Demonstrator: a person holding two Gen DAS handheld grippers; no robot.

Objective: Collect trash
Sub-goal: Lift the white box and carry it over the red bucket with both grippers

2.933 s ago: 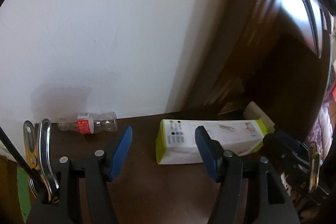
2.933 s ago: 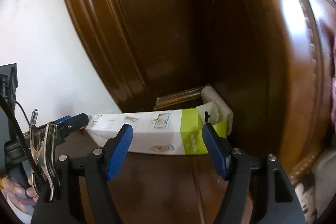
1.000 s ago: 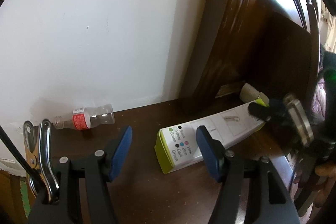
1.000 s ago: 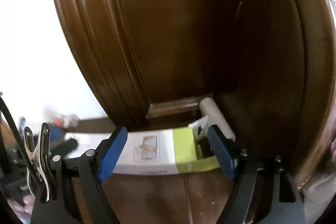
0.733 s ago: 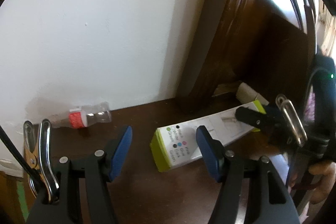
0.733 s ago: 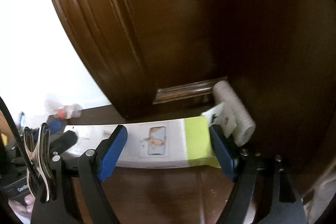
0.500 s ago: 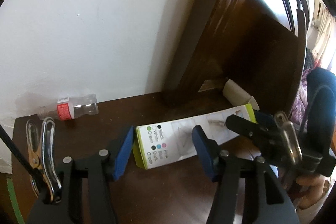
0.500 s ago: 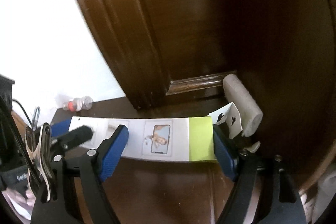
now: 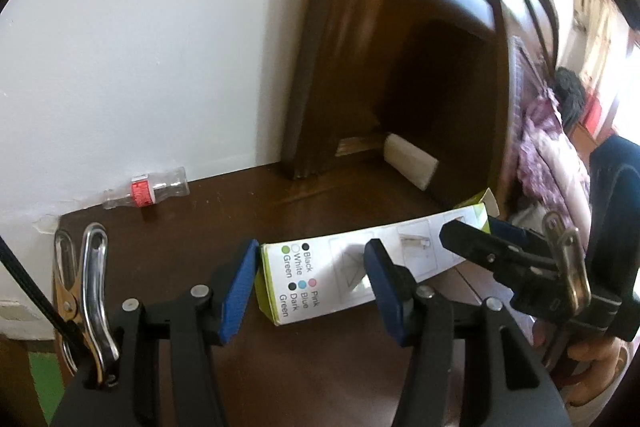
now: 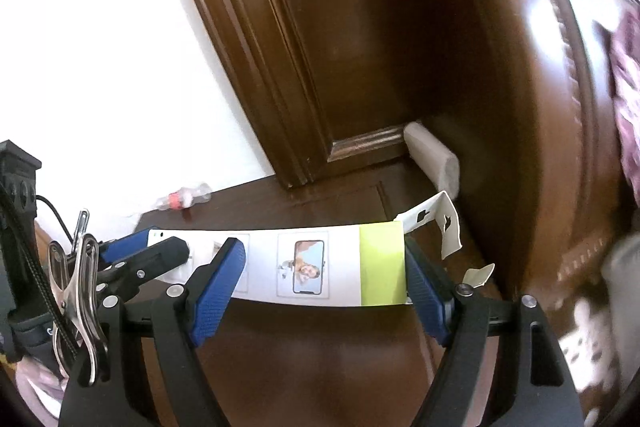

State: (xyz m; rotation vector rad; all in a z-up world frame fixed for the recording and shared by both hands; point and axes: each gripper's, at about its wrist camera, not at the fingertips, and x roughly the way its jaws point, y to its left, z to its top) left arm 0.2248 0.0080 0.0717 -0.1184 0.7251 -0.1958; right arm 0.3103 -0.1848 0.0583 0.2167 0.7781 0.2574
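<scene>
A long white carton with a lime-green end [image 9: 416, 259] hangs just above the dark wooden surface [image 9: 320, 379], carried between both grippers. My left gripper [image 9: 312, 267] is shut on its printed end, one blue pad on each side. In the right wrist view the same carton [image 10: 304, 267] runs across the picture. My right gripper [image 10: 322, 259] holds it wide: the right pad presses the green end and the left pad lies on its face. The right gripper [image 9: 484, 239] also shows from the left. An empty clear bottle with a red label [image 9: 152, 189] lies by the wall.
A white roll [image 9: 408, 165] lies in the corner under the dark wooden door frame [image 9: 312, 67]. A white wall [image 9: 140, 47] stands behind the bottle. Purple patterned cloth [image 9: 548, 163] hangs at the right. A hand [image 9: 592, 359] grips the right tool.
The left jaws narrowed onto the carton's printed end. Both grippers and the carton have drawn back from the door frame, and the white roll now lies apart from the carton.
</scene>
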